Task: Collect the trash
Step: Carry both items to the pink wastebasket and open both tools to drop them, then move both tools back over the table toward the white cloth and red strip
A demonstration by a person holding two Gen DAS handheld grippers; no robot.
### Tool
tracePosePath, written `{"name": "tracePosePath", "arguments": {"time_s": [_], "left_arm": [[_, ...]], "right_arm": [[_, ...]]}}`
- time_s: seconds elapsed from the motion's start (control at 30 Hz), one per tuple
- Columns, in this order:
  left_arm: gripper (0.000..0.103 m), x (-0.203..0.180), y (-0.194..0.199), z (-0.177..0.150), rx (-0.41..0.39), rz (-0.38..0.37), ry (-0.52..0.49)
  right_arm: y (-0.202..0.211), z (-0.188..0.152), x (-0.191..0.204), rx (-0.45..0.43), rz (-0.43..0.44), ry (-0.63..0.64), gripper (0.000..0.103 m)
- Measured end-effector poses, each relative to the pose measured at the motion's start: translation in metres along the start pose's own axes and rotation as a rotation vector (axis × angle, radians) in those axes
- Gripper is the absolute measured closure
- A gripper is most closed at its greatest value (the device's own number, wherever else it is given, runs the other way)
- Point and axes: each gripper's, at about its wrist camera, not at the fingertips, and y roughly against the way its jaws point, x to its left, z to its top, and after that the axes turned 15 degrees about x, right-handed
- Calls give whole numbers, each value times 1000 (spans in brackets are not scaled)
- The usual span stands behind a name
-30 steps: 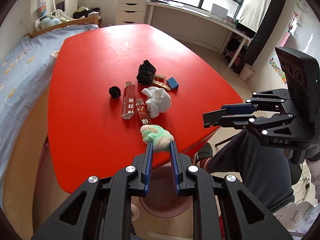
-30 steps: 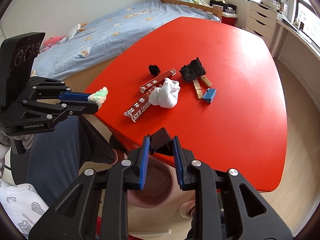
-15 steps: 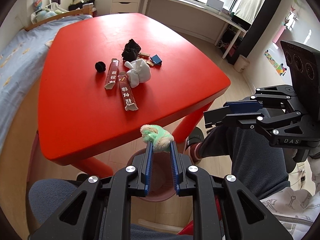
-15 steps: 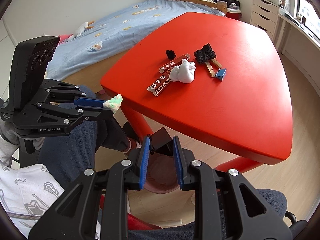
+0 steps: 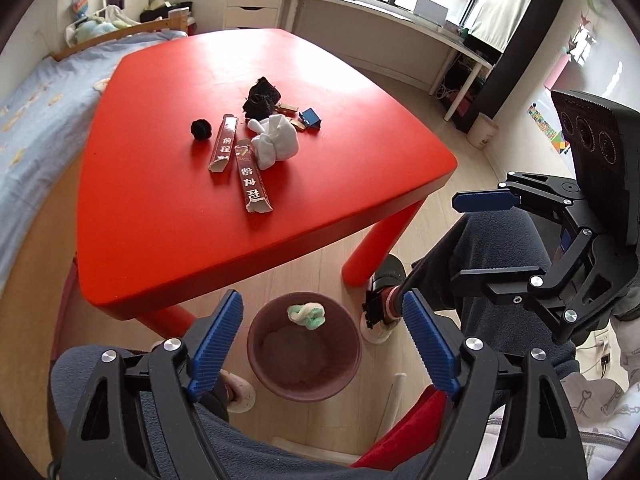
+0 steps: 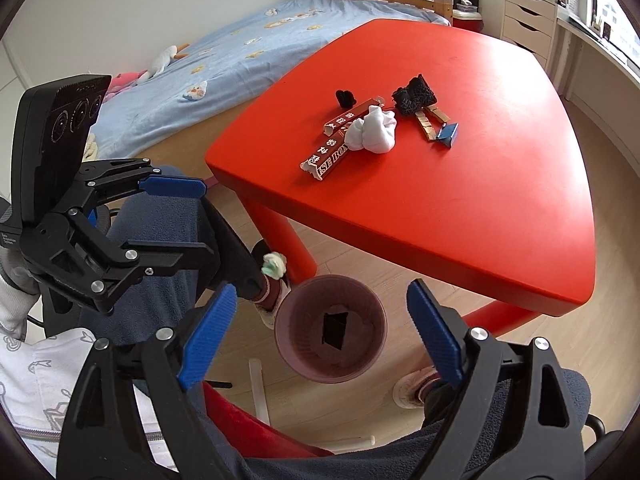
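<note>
My left gripper (image 5: pixel 322 308) hangs over the pink bin (image 5: pixel 260 364), jaws opening, nothing between the pads. The green and white wad (image 5: pixel 306 314) it released is falling at the bin's mouth; the right wrist view shows this wad (image 6: pixel 274 266) in the air by the rim. My right gripper (image 6: pixel 320 296) is opening too, empty, above the same bin (image 6: pixel 376 356), where a black piece (image 6: pixel 334 330) lies. On the red table (image 5: pixel 160 220) remain two red-brown cartons (image 5: pixel 252 184), a white wad (image 5: pixel 276 144), a black ball (image 5: pixel 200 129) and a black crumpled piece (image 5: pixel 260 98).
Wooden clips and a small blue piece (image 5: pixel 310 118) lie by the black crumpled piece. The person's legs in dark trousers (image 5: pixel 492 248) and slippered feet flank the bin. A red table leg (image 6: pixel 280 236) stands just behind it. A bed (image 6: pixel 240 40) lies beyond the table.
Both grippers drew back from the table over the bin, then opened. The green and white wad left the left jaws; the black piece left the right jaws and dropped into the bin.
</note>
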Motion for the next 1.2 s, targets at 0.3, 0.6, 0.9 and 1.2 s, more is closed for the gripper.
{"name": "tracePosePath", "arguments": {"time_s": [0.3, 0.6, 0.9, 1.2], "left_arm": [[8, 12, 0, 0, 3, 15, 46], [8, 15, 1, 1, 1, 16, 60], [8, 15, 0, 2, 1, 15, 61], [8, 18, 3, 17, -15, 32, 54]], "right_arm": [[-8, -1, -19, 26, -33, -83, 3], [-10, 0, -21, 30, -26, -95, 3], [-6, 1, -24, 24, -11, -108, 3], [7, 23, -30, -15, -20, -111, 3]]}}
